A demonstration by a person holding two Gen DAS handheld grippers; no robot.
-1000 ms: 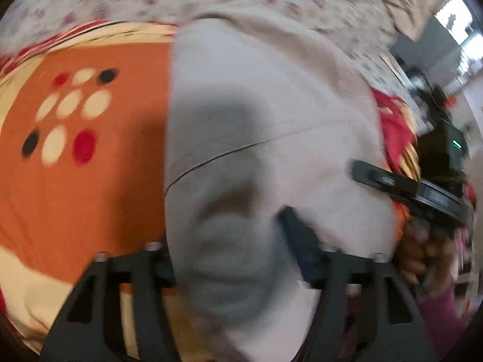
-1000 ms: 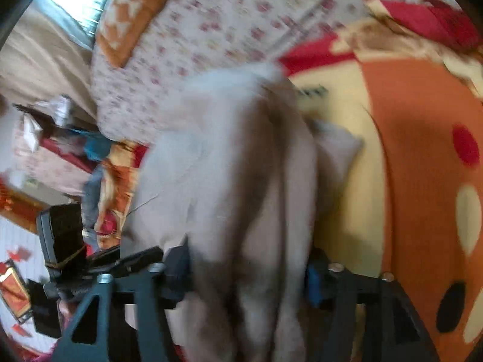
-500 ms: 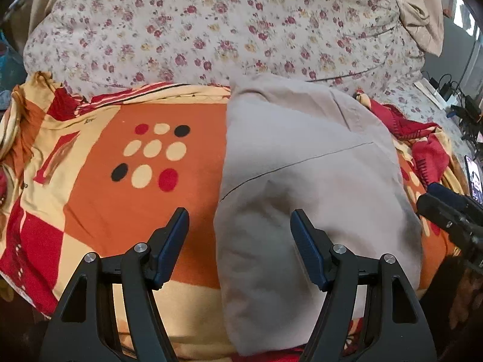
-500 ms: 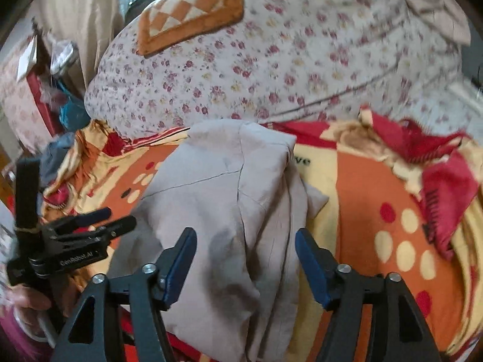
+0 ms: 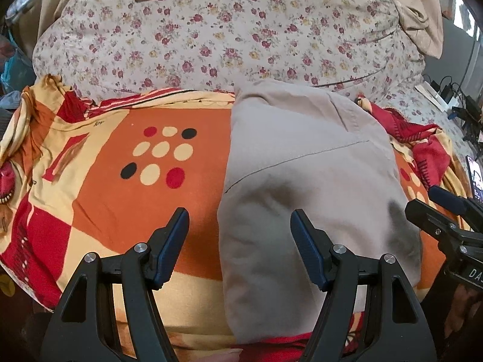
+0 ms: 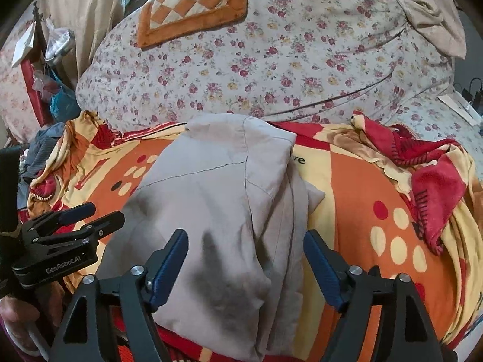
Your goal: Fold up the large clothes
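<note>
Hovering both grippers, left gripper [image 5: 240, 238] and right gripper [image 6: 246, 261], jaws spread and empty, we are judging the beige garment [image 5: 311, 181] soft, floppy, best pinched at corners.

A home bedroom; floral quilt [image 6: 271, 60], patterned blanket [image 5: 105, 211], curtain [image 6: 90, 15].

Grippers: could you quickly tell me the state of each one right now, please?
Left gripper: open, holding nothing, above the garment's left edge.
Right gripper: open, holding nothing, above the garment.
</note>
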